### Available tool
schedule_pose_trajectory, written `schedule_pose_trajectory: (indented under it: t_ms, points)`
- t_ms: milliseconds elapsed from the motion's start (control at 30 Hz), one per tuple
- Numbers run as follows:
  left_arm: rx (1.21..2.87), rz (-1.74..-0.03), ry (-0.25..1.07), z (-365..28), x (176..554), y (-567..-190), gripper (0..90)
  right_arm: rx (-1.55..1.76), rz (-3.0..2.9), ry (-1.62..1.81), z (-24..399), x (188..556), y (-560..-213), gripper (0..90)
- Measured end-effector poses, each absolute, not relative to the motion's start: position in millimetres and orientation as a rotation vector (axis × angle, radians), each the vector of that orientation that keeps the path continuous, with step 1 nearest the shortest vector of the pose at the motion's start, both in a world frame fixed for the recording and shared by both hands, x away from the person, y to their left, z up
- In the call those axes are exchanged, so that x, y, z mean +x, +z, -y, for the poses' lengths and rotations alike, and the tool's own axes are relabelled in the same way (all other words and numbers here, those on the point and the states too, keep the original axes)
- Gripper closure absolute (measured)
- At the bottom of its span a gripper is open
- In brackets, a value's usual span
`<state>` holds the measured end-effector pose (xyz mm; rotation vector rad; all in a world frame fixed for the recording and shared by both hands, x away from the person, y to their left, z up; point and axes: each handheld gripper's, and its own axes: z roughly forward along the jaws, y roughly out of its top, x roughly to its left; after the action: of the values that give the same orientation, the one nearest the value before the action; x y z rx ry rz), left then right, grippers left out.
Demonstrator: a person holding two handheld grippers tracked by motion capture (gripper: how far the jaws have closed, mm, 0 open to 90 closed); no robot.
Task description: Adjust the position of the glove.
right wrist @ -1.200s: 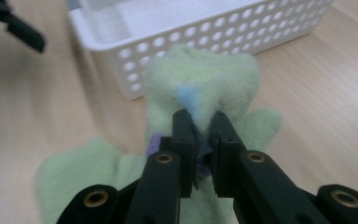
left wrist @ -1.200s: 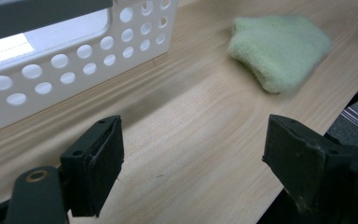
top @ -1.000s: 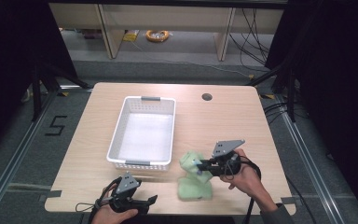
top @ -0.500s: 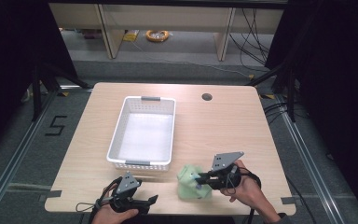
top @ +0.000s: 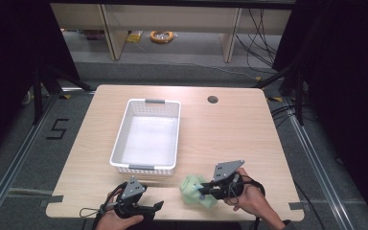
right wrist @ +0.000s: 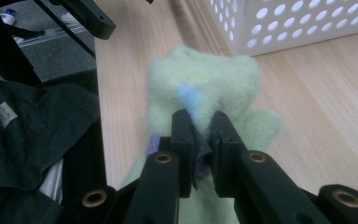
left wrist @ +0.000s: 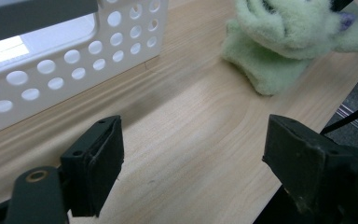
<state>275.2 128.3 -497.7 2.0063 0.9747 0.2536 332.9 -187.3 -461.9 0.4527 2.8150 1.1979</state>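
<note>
A fluffy pale green cloth item (top: pixel 194 190) with a purple patch lies on the wooden table (top: pixel 220 134) near its front edge. My right gripper (top: pixel 206 190) is shut on it; in the right gripper view the black jaws pinch a fold of the green fabric (right wrist: pixel 200 88) and a dark purple bit, the gripper (right wrist: pixel 200 140) pointing left across the table. My left gripper (top: pixel 154 207) rests at the front left edge, jaws wide open over bare wood (left wrist: pixel 191 140), nothing between them. The green cloth (left wrist: pixel 279 42) lies ahead of it to the right.
A white perforated plastic basket (top: pixel 120 143) stands on the table just behind both grippers, its holed wall (left wrist: pixel 51 79) close to the left gripper. A round cable hole (top: pixel 212 99) sits at the back right. Shelving and cables lie beyond the table.
The right gripper has drawn the green cloth toward the front edge and slightly down, bunching it into a smaller heap. The left gripper has stayed in place.
</note>
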Motion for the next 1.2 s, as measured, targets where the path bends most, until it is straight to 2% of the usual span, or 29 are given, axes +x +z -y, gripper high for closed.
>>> schedule_pose_trajectory:
  t_ms: [833, 1000, 1067, 1167, 1200]
  points:
    - [2.022, -0.94, 0.234, -119.1, 274.7, -495.6, 20.0, 0.464, -2.852, 1.156, 188.9, 335.1, -478.3, 79.4]
    - [2.047, -0.861, 0.224, -104.7, 275.3, -492.7, 20.3, 0.509, -2.834, 1.17, 190.1, 333.4, -478.1, 74.1]
    - [2.044, -0.846, 0.217, -97.5, 275.5, -490.9, 21.0, 0.538, -2.824, 1.163, 191.3, 330.4, -476.1, 67.0]
    - [2.078, -0.772, 0.229, -91.5, 279.9, -486.1, 22.2, 0.61, -2.781, 1.173, 196.1, 322.7, -470.7, 62.2]
    - [2.035, -0.8, 0.205, -86.5, 278.9, -485.2, 22.5, 0.648, -2.755, 1.168, 198.4, 319.2, -468.8, 61.0]
